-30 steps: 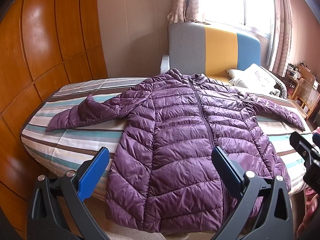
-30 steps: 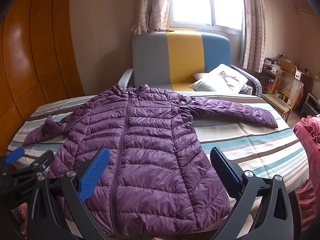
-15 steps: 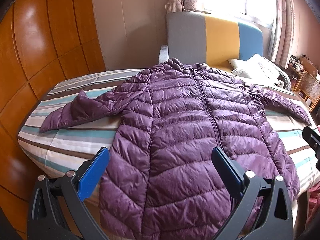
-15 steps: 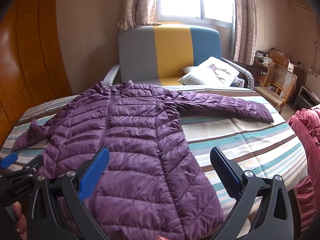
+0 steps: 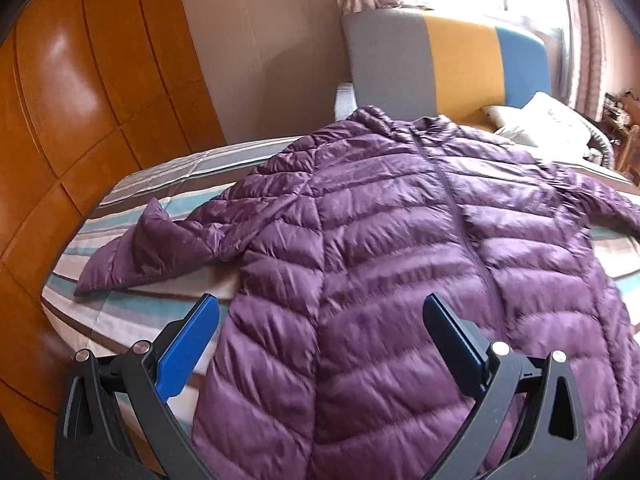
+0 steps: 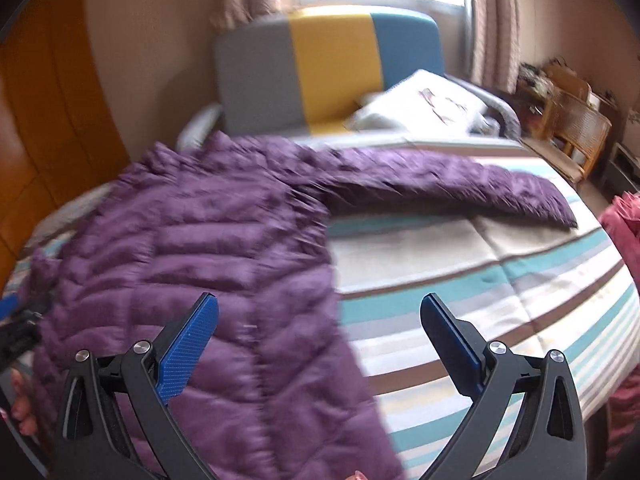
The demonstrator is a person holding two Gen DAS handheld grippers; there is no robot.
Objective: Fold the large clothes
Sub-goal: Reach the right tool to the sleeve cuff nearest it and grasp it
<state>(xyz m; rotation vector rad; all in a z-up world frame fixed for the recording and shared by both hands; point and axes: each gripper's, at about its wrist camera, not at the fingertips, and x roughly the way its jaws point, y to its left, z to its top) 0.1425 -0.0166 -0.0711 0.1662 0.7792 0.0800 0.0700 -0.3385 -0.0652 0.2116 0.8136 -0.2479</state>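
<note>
Purple puffer jacket lies flat, front up, zipped, on the striped bed, collar toward the far sofa, hem at the near bed edge. Both sleeves are spread out sideways: left sleeve toward the wooden wall, right sleeve across the stripes.

Left gripper hovers above the lower left of the jacket body, jaws spread, holding nothing. Right gripper hangs over the jacket's right side edge and bare bedding, jaws spread too, empty. The right view is motion-blurred.

Judged step: approach for the first fold, no grasp yet. To do it well, pinch shell fabric at a sleeve cuff or side seam, not just the slippery top layer, since the puffy fill will likely spring back. Lift low, carry the sleeve across the chest, and keep the hem on the bed so it doesn't slide off the near edge.

Containers: none visible. A white pillow sits on the sofa.
</note>
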